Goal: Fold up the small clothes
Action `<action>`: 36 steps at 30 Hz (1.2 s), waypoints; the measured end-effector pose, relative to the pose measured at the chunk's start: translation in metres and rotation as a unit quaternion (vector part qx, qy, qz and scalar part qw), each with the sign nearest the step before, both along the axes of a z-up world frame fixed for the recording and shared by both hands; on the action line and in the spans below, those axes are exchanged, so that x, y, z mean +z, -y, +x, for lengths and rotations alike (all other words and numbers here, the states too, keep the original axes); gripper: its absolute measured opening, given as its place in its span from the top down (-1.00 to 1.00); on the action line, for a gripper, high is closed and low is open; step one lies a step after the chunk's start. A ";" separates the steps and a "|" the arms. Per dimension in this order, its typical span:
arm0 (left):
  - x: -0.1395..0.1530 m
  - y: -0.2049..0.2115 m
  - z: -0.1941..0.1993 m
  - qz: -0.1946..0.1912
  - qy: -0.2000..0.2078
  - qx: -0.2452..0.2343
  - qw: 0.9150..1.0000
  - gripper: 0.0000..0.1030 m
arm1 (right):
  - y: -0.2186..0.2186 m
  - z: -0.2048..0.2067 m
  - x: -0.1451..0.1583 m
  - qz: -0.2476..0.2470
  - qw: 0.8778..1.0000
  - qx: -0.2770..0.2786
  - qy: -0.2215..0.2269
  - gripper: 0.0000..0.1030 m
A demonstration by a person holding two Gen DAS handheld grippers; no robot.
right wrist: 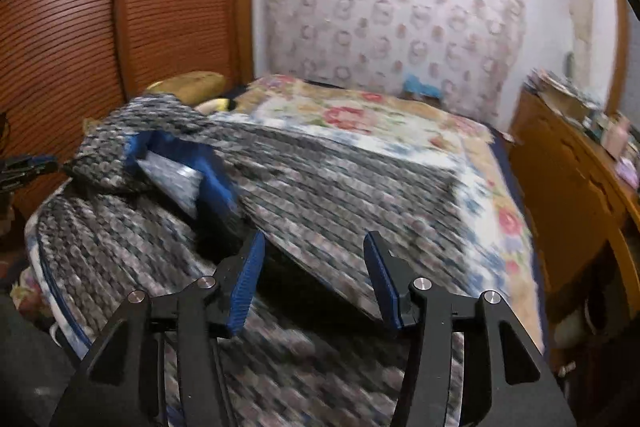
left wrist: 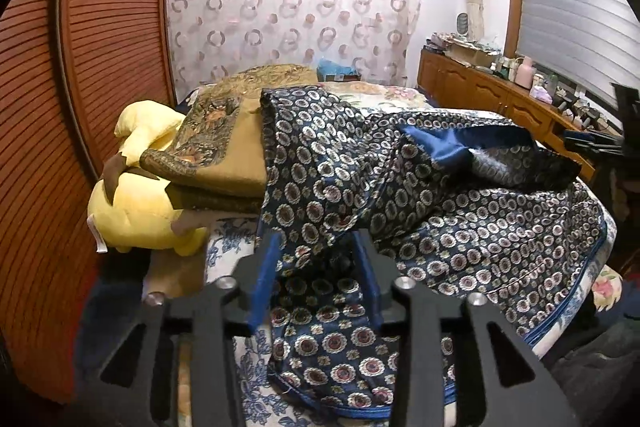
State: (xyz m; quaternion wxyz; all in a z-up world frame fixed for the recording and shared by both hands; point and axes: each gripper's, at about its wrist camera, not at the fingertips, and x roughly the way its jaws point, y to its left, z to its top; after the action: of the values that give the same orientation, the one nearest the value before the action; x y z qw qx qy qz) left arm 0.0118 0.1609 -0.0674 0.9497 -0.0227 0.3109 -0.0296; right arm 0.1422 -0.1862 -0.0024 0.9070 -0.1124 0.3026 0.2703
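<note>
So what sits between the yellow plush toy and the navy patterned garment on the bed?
A folded olive-gold patterned cloth, resting on the yellow plush toy, with the navy patterned garment draped over its right edge. It shows clearly in the left wrist view.

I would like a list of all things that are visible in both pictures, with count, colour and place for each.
patterned garment: one, dark blue with pale rings, spread over the bed, partly folded back
folded cloth: one, olive-brown with a print, at the far left of the bed, on the plush toy
plush toy: one, yellow, at the bed's left edge
bed cover: one, floral white, red and blue, under the garment
wardrobe doors: brown slats, left
curtain: one, pale with circles, back wall
cabinet: one, wooden, right, cluttered top
left hand-held gripper: black, blue fingers, garment fabric between them
right hand-held gripper: black, blue fingers, open above the garment
</note>
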 end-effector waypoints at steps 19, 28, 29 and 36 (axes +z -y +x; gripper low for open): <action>-0.006 0.009 0.000 -0.023 -0.003 -0.005 1.000 -0.08 | -0.082 0.032 -0.036 -0.044 0.996 0.049 -0.062 0.96; 0.008 0.008 -0.004 -0.032 0.020 0.008 0.999 -0.08 | -0.046 -0.030 -0.024 0.005 0.998 0.047 -0.030 1.00; 0.009 0.008 -0.004 -0.033 0.022 0.008 0.999 -0.08 | -0.040 -0.036 -0.025 0.010 0.998 0.045 -0.030 1.00; 0.014 0.010 -0.005 -0.029 0.028 0.016 0.999 -0.08 | -0.003 -0.065 -0.039 0.019 0.999 0.019 -0.044 1.00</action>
State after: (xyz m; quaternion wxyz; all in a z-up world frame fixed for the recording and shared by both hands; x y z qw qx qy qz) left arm 0.0072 0.1512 -0.0533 0.9573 -0.0542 0.2828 -0.0243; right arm 0.0776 -0.1829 -0.0415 0.8897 -0.0891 0.3346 0.2976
